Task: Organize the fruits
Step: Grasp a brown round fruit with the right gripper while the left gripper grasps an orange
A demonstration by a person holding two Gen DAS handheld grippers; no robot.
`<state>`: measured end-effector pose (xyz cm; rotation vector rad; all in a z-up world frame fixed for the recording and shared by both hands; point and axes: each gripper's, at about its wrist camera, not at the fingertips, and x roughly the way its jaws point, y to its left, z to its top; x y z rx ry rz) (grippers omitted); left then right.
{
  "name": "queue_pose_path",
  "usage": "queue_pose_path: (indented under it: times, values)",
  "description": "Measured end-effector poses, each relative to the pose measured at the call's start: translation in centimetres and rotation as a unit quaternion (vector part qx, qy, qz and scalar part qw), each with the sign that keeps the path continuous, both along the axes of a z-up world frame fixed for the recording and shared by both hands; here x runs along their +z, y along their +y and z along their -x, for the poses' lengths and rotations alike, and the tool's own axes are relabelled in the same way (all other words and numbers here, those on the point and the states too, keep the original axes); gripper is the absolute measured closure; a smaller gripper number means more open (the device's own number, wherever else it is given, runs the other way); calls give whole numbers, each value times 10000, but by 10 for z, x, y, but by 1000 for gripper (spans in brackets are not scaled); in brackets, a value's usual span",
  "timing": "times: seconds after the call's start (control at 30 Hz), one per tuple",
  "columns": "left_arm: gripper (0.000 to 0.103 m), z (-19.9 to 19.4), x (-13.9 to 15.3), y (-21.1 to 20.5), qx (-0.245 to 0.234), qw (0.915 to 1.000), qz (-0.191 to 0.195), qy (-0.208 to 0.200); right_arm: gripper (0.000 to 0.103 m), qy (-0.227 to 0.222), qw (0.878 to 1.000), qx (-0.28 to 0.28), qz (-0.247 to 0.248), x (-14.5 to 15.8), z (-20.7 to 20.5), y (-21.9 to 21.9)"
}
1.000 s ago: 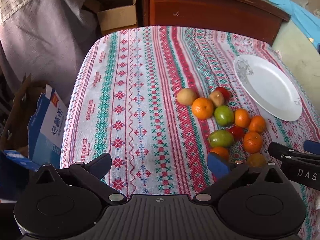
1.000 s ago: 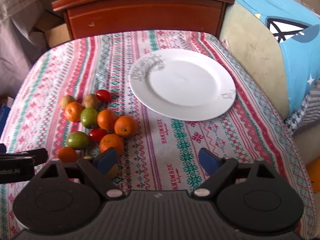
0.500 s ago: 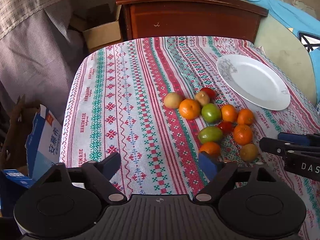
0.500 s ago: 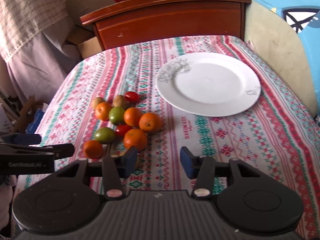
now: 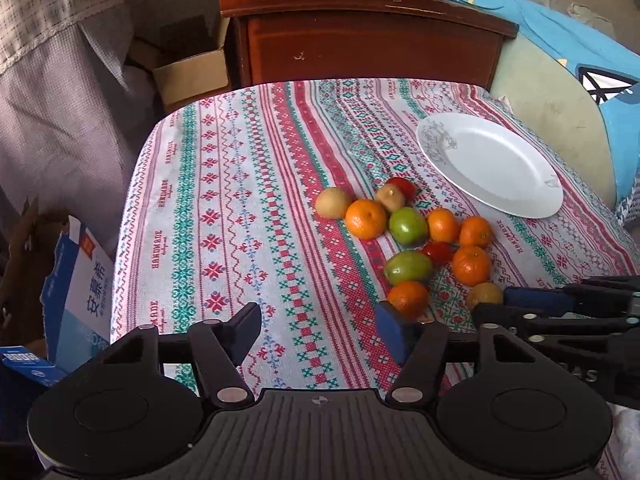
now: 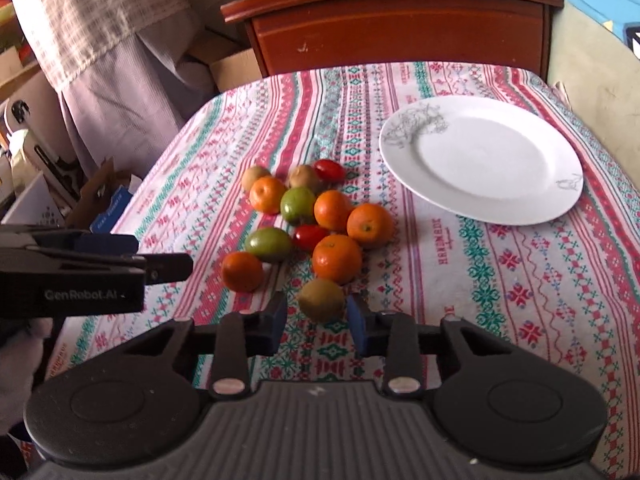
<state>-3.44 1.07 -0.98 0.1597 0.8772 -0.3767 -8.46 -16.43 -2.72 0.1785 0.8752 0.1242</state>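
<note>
A cluster of fruit lies on the patterned tablecloth (image 6: 520,292): several oranges (image 6: 337,258), green fruits (image 6: 298,204), red tomatoes (image 6: 310,236) and brownish kiwis (image 6: 304,176). A white plate (image 6: 480,160) stands empty at the right, also in the left wrist view (image 5: 488,164). My right gripper (image 6: 316,320) has its pads on either side of the nearest yellow-brown kiwi (image 6: 321,300), partly closed, with small gaps. My left gripper (image 5: 318,324) is open and empty above the cloth, just left of the nearest orange (image 5: 408,298).
A dark wooden cabinet (image 5: 368,44) with a red box stands behind the table. Cardboard boxes (image 5: 188,72) and a blue carton (image 5: 76,292) lie on the floor at left. A cushioned seat with blue cloth (image 5: 560,80) borders the table's right side.
Both grippers have pulled back and tilted up. The right gripper's jaws have narrowed and shifted left, now framing the nearest kiwi. The left gripper's jaws have narrowed somewhat.
</note>
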Motion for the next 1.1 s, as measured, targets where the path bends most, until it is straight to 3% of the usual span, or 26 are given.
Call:
queue_pose_path:
  times: [0.33, 0.53, 0.87, 1.03, 1.1]
  values:
    - [42, 8, -1, -14, -408, 9988, 259, -26, 78, -168, 9997, -122, 91, 8, 7, -9]
    - [49, 10, -12, -28, -559, 9983, 167, 25, 78, -112, 9990, -433, 72, 10, 11, -21]
    - [50, 7, -21, -41, -554, 9984, 120, -20, 78, -61, 9986, -523, 60, 8, 9, -22]
    - [73, 7, -24, -48, -676, 9977, 104, -27, 78, -38, 9982, -592, 55, 7, 9, -25]
    - [77, 7, -25, -48, -696, 9975, 124, -28, 78, -33, 9981, -611, 27, 7, 9, -26]
